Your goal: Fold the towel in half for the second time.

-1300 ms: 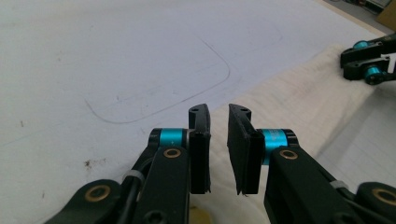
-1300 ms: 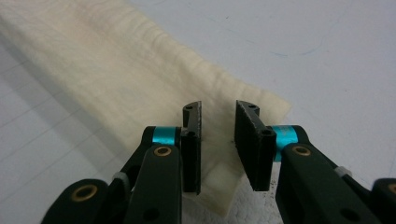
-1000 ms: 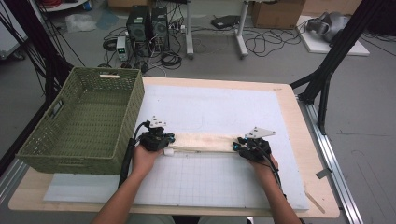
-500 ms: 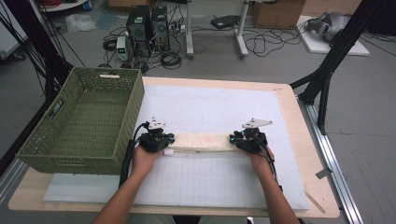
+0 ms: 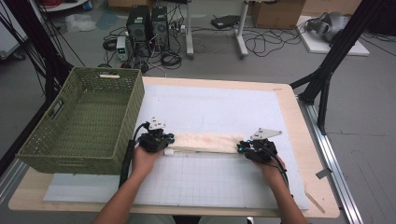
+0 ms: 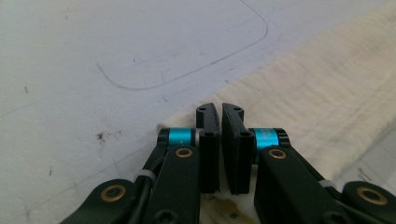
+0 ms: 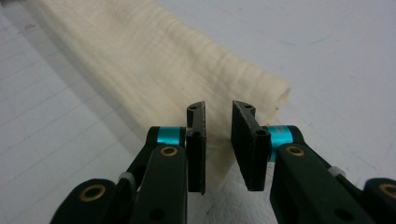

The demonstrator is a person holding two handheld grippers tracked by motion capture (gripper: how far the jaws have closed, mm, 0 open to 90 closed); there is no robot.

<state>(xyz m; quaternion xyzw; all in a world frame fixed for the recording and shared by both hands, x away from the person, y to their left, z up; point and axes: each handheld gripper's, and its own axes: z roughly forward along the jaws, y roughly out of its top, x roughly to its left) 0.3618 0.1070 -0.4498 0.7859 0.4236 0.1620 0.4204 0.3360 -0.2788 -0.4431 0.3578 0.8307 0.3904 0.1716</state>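
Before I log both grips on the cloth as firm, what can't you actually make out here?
- Left gripper, left gripper view: jaws nearly closed over the folded cloth; the pads hide whether fabric is pinched.
- Right gripper, right gripper view: its jaws have just been closing, a gap remains, contact unclear.
- High view: both hands and gripper bodies cover the cloth's ends.
- Green basket, high view: its near wall hides part of the floor.

The high view looks forward and down from above the person's side, taking in the whole worktop (image 5: 299,112). Each gripper view sits low, close behind its own fingers, looking along them. All three share the cream cloth (image 5: 205,142) (image 6: 327,93) (image 7: 154,79) on the white mat.
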